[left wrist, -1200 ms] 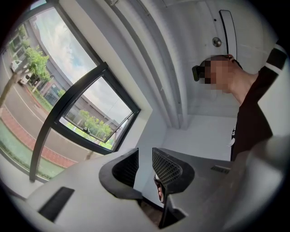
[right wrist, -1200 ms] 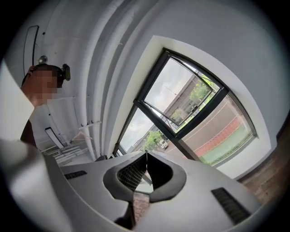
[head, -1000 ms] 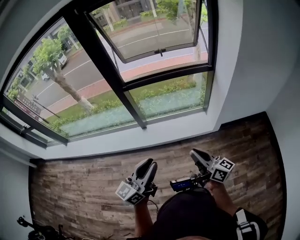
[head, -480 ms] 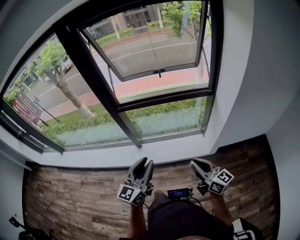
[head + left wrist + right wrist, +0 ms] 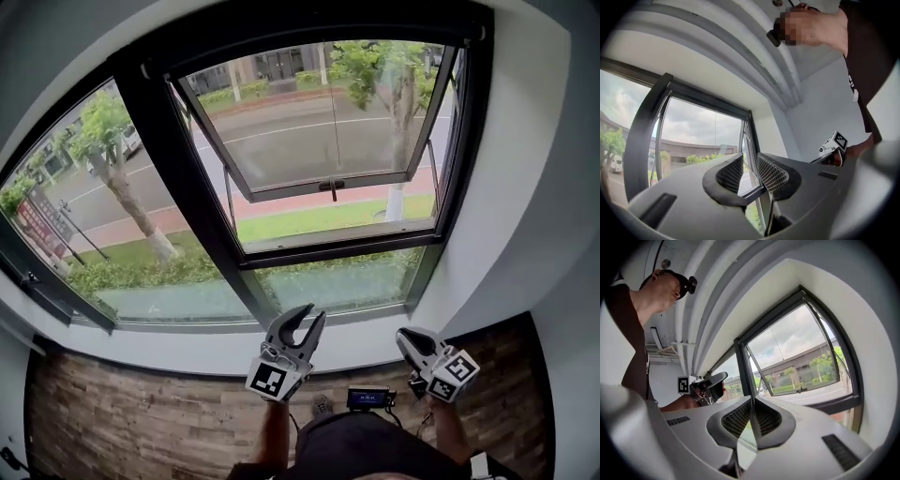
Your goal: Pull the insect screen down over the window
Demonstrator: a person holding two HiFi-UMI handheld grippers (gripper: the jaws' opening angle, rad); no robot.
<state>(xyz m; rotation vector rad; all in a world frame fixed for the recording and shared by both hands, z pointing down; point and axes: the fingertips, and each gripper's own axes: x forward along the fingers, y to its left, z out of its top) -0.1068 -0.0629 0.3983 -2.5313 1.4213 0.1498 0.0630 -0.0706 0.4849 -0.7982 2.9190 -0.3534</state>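
Observation:
The black-framed window (image 5: 202, 216) fills the head view, and its top-hung sash (image 5: 309, 122) is swung outward with a handle (image 5: 331, 186) on its lower rail. A thin cord (image 5: 332, 112) hangs down through the opening from the dark top rail (image 5: 309, 37). No drawn screen shows over the glass. My left gripper (image 5: 309, 317) (image 5: 750, 168) is held in front of the white sill, open, with nothing between its pads. To its right, my right gripper (image 5: 406, 336) (image 5: 752, 416) is shut on nothing. Each gripper view shows the other gripper to one side.
A white sill (image 5: 187, 349) runs below the glass, with wood-plank floor (image 5: 141, 422) under it. White wall (image 5: 525, 187) closes in on the right. A small device with a blue screen (image 5: 367, 397) sits at the person's waist. A fixed pane (image 5: 84, 206) lies left of the thick mullion.
Both grippers have moved up and toward the window, from over the floor to in front of the sill, rolling as they went. The view has tilted up, showing more window and less floor.

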